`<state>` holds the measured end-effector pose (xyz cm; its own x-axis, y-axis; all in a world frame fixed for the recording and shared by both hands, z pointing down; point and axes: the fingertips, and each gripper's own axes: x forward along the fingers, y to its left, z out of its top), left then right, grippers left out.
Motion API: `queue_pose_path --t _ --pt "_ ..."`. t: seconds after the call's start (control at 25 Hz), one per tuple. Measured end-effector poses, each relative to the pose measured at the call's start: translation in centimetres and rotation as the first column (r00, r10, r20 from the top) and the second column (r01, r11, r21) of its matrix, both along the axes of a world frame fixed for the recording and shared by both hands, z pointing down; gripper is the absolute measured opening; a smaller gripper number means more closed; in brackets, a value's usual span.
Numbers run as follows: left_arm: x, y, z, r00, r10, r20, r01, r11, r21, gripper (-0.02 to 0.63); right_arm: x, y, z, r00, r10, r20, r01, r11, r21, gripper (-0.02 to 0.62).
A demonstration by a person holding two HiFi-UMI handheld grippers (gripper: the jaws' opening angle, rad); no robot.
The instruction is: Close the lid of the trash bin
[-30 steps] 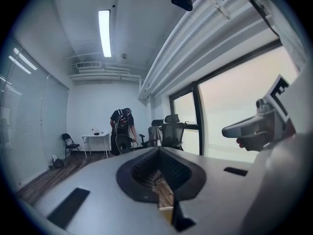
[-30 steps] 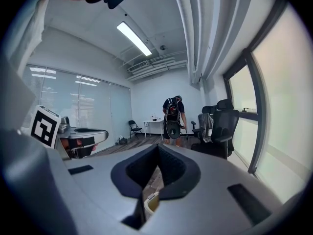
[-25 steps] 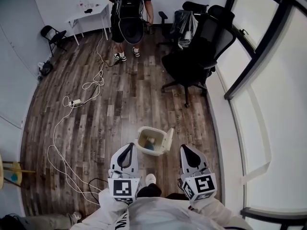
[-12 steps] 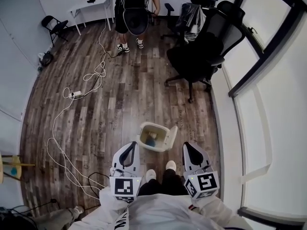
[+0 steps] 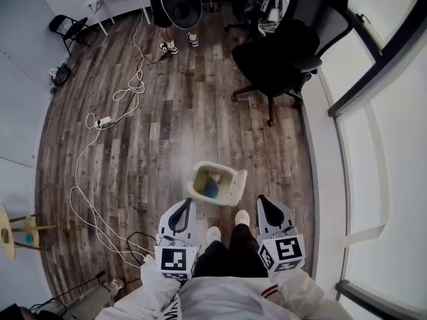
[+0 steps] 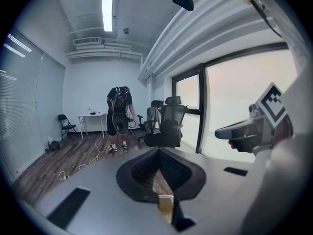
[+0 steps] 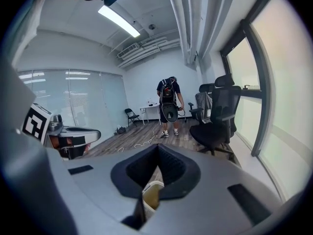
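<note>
Trash bin (lid up) on wood floor

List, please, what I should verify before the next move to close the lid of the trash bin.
1. Lid position: the lid of the trash bin stands open at the bin's right side. Not ok.
2. Jaws: the left gripper and the right gripper are both shut and hold nothing. Ok.
3. Contact with the lid: neither gripper touches it; both are close to the person's body. Not ok.
4. Contents: a blue thing lies inside the bin; whether it rises above the rim, cannot tell.
5. Floor near the bin: the white cable lies to the left, apart from the bin. Ok.
</note>
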<state>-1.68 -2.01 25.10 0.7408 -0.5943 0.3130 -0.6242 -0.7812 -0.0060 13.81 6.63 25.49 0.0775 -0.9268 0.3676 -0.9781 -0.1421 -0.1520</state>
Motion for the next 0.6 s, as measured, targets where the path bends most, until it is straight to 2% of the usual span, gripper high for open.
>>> queue_pose_path --t 0.28,0.6 --pt "5.1 -1.8 6.4 0.998 -0.010 0.058 0.014 0.998 -0.067 0.005 4.5 -0.9 7.9 0.998 -0.010 0.057 0.014 0.996 -0.083 0.023" --pt "7.1 -4.5 13.7 0.992 -0.062 0.107 0.073 0.991 -0.109 0.005 7.1 -2.7 15.0 0.996 -0.029 0.089 0.042 0.988 -0.148 0.023"
